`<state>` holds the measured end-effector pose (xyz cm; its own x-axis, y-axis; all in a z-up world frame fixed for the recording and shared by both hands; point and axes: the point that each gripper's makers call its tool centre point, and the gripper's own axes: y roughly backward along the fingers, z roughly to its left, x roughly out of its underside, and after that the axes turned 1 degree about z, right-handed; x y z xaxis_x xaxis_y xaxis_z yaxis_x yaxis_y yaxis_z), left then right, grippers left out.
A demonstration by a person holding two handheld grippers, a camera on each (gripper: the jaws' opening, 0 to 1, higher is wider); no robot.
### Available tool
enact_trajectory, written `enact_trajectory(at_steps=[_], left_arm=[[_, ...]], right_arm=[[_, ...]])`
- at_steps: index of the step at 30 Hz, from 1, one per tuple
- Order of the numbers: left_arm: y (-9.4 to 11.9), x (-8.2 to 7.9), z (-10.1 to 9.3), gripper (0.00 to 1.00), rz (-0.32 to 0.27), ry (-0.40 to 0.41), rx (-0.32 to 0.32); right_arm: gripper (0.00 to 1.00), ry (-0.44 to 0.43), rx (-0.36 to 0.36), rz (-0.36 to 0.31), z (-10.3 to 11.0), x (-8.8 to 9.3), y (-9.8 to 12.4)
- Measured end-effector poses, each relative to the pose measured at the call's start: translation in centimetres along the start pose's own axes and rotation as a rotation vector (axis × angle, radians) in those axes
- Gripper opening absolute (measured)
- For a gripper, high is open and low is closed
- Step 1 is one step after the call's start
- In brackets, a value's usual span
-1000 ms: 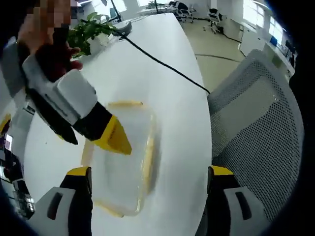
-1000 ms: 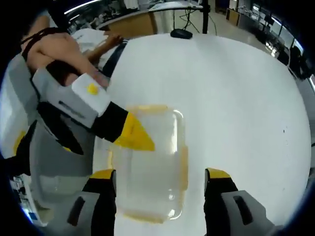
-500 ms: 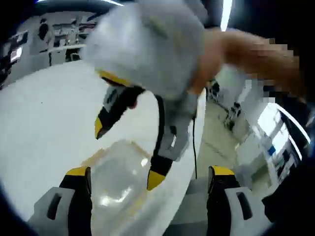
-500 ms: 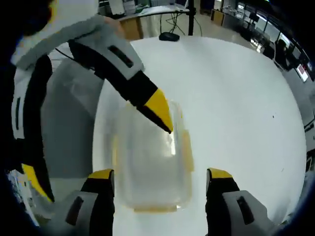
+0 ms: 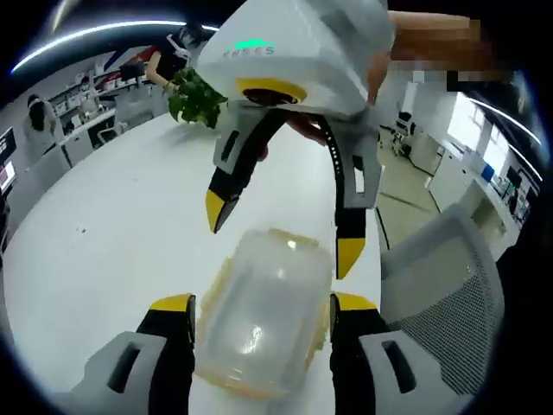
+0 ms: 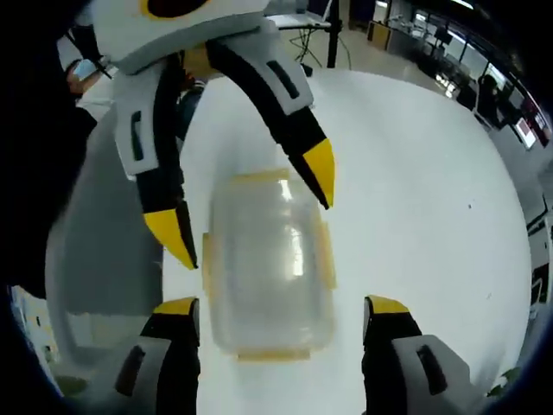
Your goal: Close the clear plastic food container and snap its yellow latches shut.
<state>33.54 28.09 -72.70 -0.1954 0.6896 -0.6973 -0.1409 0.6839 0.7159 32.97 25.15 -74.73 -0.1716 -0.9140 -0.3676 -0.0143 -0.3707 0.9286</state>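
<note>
Trouble could have come if we pushed one side only: the clear container [image 6: 270,264] might have slid on the white table [image 6: 415,199], we thought, or a yellow latch [image 6: 325,256] might have stayed up. In the right gripper view, the right gripper [image 6: 282,324] had its fingers wide apart at 6 o'clock, holding nothing, with the box between them. At 12 o'clock the left gripper [image 6: 251,220] spread wide over the far end.
</note>
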Motion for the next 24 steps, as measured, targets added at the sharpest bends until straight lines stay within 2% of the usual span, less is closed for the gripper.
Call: enact_trajectory(at_steps=[1,2,5,7,9,13,18,24], left_arm=[[0.0,0.2,0.1,0.66,0.018,-0.016,-0.001],[0.1,0.9,0.5,0.67,0.067,-0.043,-0.006],[-0.1,2.3,1.1,0.8,0.147,-0.116,-0.012],[-0.1,3.1,1.0,0.79,0.194,-0.12,0.02],[0.0,3.7,1.2,0.82,0.232,-0.125,0.025],[0.0,4.2,1.6,0.84,0.264,-0.17,0.036],[-0.3,4.8,1.4,0.85,0.314,-0.195,0.068],[-0.4,5.8,1.4,0.86,0.369,-0.226,0.076]], right_arm=[[0.77,0.005,-0.001,0.001,0.1,0.0,0.0],[0.78,0.015,-0.001,0.005,0.0,0.1,-0.1],[0.79,0.022,0.002,0.013,-0.2,0.4,-0.5],[0.79,0.025,0.001,0.016,0.1,0.5,-0.7],[0.8,0.045,-0.001,0.026,0.4,0.7,-1.1],[0.8,0.06,0.002,0.041,0.6,1.1,-1.5],[0.81,0.059,0.009,0.041,0.6,1.4,-1.7],[0.81,0.063,0.018,0.052,0.7,1.7,-2.2]])
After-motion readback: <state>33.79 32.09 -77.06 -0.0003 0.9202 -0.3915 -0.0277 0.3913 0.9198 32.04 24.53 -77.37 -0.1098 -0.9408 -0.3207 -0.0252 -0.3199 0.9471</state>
